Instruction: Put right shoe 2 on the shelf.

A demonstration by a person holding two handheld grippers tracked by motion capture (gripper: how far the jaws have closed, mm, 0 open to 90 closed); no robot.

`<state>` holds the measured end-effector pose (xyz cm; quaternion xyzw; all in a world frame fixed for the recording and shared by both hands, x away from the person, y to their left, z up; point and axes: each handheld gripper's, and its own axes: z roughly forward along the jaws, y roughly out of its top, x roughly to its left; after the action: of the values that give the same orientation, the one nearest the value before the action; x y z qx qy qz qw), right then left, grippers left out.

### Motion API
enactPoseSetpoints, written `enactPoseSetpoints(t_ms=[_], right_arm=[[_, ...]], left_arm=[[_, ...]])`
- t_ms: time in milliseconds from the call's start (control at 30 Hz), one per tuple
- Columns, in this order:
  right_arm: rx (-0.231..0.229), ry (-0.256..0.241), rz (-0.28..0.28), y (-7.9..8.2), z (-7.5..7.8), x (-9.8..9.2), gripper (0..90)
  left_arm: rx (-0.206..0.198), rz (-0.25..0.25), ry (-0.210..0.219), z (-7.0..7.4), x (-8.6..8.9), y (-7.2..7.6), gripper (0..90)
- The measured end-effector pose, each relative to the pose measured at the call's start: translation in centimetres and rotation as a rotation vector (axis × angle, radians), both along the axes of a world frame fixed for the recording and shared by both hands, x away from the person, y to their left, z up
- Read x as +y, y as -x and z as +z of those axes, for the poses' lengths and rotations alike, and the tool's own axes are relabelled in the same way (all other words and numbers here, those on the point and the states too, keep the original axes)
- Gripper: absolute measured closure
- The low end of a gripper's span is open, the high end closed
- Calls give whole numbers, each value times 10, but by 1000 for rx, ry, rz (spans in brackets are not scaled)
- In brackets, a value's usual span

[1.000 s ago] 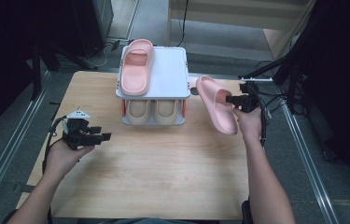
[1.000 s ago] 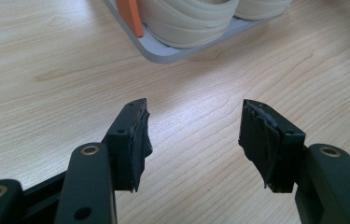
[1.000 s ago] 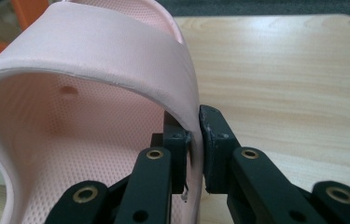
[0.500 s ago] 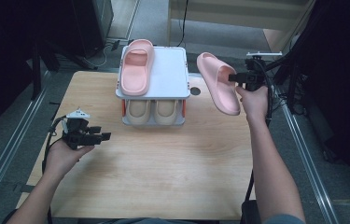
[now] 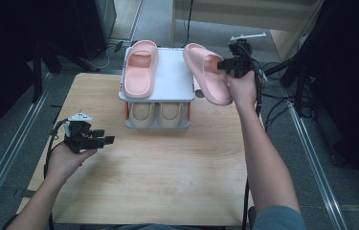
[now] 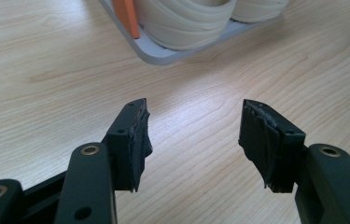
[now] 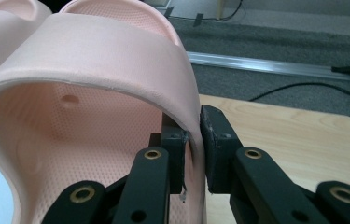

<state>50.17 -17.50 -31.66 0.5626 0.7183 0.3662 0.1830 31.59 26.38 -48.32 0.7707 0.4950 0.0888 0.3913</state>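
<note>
A pink slipper (image 5: pixel 207 72) hangs tilted in the air at the right edge of the grey two-level shoe rack (image 5: pixel 172 79), held by my right gripper (image 5: pixel 226 64), which is shut on its strap (image 7: pixel 116 51). A second pink slipper (image 5: pixel 140 68) lies on the left half of the rack's top shelf. Two cream slippers (image 5: pixel 159 114) sit on the lower shelf and also appear in the left gripper view (image 6: pixel 186 18). My left gripper (image 5: pixel 106 140) rests low over the wooden table (image 5: pixel 158 177) at the left, open, with nothing between its pads (image 6: pixel 133 135).
The rack has orange side posts (image 6: pixel 126 16). Metal rails (image 5: pixel 311 158) run along both sides of the table, and black cables (image 5: pixel 277 103) lie on the floor at the right. Dark equipment stands beyond the far edge.
My right gripper has carried the pink slipper up and to the left, from beside the rack to over its top shelf's right edge. The left gripper has stayed put.
</note>
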Motion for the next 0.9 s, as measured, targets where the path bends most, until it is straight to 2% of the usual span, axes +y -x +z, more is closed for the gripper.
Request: enactPoseSetpoints(t_ms=[133,167,300,400,533,767,900], right_arm=[[-9,8,25,-9,-1,24,819],[0,2,27,-13,-2,31,818],[15,30,23,-25,-4,48,816],[19,42,8,-33,-4,58,811],[43,64,-14,-44,-6,73,813],[60,117,-37,-57,-9,95,803],[63,136,-36,-59,-9,103,788]], left_arm=[[2,-16,-8,-2,-4,-1,425],[7,-22,-6,-1,-5,-1,425],[1,-36,-7,-1,-6,-1,425],[9,-39,5,-3,-6,-2,425],[34,-56,-4,-5,-8,-2,429],[16,-63,6,-3,-8,0,431],[34,-63,9,-4,-7,-2,431]])
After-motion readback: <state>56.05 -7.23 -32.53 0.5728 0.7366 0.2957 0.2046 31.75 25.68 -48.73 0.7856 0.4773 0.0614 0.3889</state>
